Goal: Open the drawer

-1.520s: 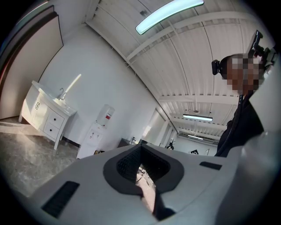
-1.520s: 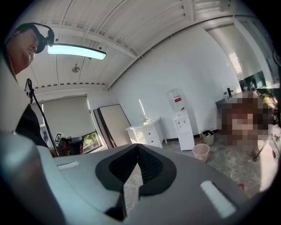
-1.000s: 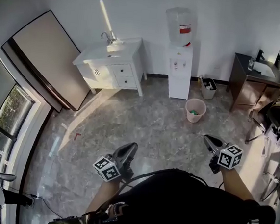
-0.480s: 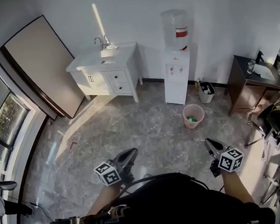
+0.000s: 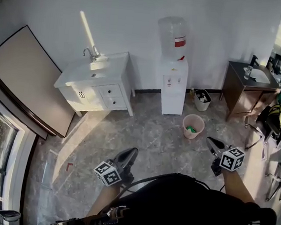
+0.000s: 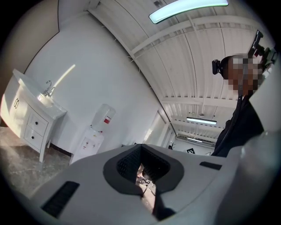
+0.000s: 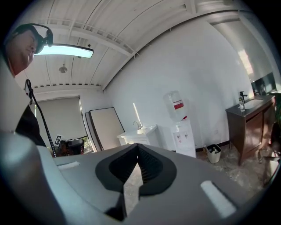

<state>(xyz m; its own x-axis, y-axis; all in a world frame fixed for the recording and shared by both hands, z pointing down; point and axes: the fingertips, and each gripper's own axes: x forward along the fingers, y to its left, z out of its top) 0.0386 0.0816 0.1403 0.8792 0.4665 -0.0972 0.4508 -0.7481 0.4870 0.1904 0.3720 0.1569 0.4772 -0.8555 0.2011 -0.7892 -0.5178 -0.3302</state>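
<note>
Plainly, I am seeing almost all of this job ahead of me. I am looking across a wide stretch of grey marble-patterned tile floor (image 5: pixel 142 142) that is lying between me and the far wall. Against that wall, at the left, the white vanity cabinet with a sink and tap (image 5: pixel 92 75) is standing, and I am taking it as the likely target. A dark brown wooden vanity (image 5: pixel 244 92) at the right could be meant instead, and I cannot tell which. Between them the white water dispenser with a clear bottle (image 5: pixel 172 85) is standing, with a pink plastic bucket (image 5: pixel 193 126) on the floor just in front of it. The two small white drawers with dark knobs (image 5: pixel 113 96) in the white cabinet's front are both sitting flush, so nothing is being pulled out yet. I am carrying the left gripper (image 5: pixel 128 154) and the right gripper (image 5: pixel 212 141) low in front of my body, well apart from either cabinet. Each one is showing its jaws pressed together with nothing between them. What is remaining, as I am judging it, is the whole approach, parting one gripper's jaws, taking a knob and drawing the drawer out.
</note>
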